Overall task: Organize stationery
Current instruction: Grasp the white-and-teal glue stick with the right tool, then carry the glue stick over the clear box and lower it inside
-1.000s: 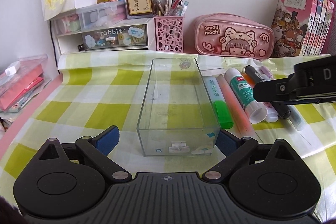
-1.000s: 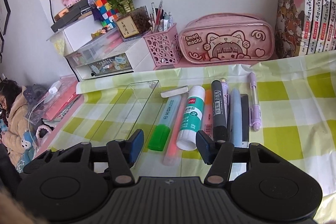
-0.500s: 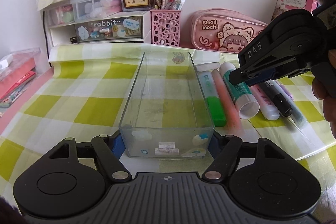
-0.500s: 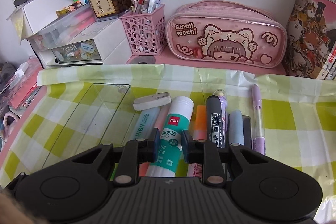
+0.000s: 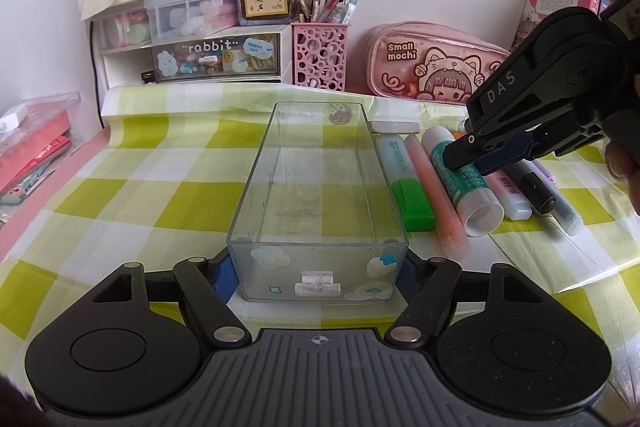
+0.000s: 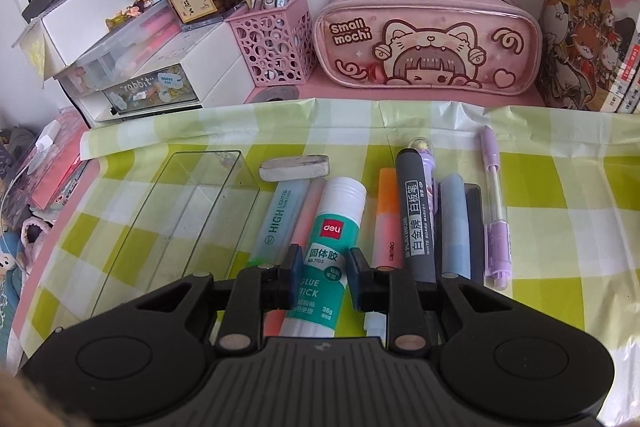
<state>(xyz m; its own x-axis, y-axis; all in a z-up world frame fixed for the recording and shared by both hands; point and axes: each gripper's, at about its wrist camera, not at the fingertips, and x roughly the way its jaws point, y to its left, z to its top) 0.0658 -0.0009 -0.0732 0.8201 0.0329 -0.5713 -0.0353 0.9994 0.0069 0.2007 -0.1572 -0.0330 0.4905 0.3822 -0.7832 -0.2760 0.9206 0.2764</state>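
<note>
A clear plastic organizer box (image 5: 316,187) lies on the green checked tablecloth; it also shows in the right wrist view (image 6: 176,223). My left gripper (image 5: 318,277) is shut on the box's near end. To its right lies a row of stationery: a green highlighter (image 5: 404,179), a pink highlighter (image 5: 440,195), a teal-and-white glue stick (image 6: 324,255), an orange highlighter (image 6: 386,219), a black whiteboard marker (image 6: 416,215), a purple pen (image 6: 496,203) and an eraser (image 6: 294,167). My right gripper (image 6: 323,271) is shut on the glue stick, which lies on the cloth; this gripper also shows in the left wrist view (image 5: 476,157).
A pink "Small mochi" pencil case (image 6: 428,39), a pink pen cup (image 6: 276,43), white drawer units (image 5: 192,43) and books (image 6: 592,27) stand along the back wall. Red packets (image 5: 28,151) lie at the left table edge.
My left gripper closed in on the box's near end. My right gripper came down over the row and closed from wide open onto the glue stick.
</note>
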